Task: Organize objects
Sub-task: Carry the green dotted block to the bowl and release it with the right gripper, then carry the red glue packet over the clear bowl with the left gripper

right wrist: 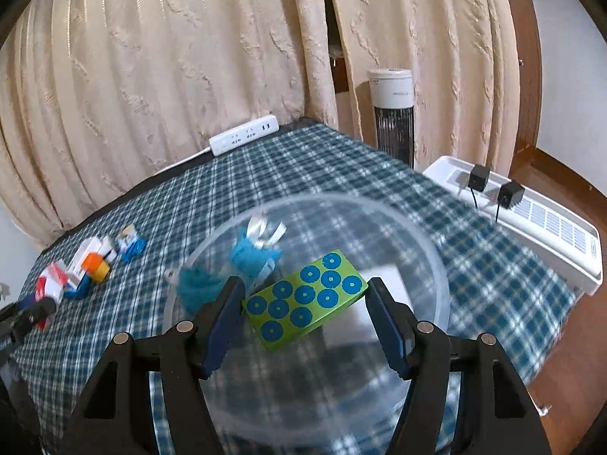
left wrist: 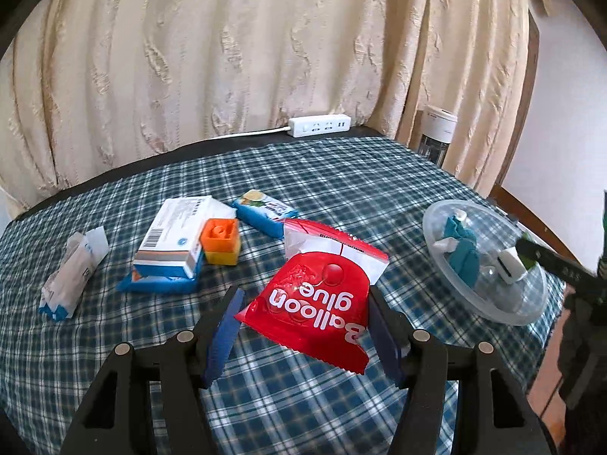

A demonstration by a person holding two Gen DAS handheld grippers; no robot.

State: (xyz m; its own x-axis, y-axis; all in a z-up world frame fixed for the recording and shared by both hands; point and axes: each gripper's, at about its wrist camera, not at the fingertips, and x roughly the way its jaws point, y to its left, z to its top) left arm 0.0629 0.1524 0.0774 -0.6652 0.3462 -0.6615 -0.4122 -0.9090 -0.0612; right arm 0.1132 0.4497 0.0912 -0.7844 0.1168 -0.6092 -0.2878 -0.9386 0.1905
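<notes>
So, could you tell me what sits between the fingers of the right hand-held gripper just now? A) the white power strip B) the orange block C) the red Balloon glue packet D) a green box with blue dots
D: the green box with blue dots sits between the right hand-held gripper fingers, above the clear bowl.

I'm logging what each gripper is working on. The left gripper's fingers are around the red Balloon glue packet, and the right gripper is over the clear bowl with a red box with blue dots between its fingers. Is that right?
Not quite: the box is green with blue dots, not red, as the right wrist view shows. The rest stands: the right gripper is over the clear bowl, and the left gripper has the red Balloon glue packet between its fingers.
</notes>
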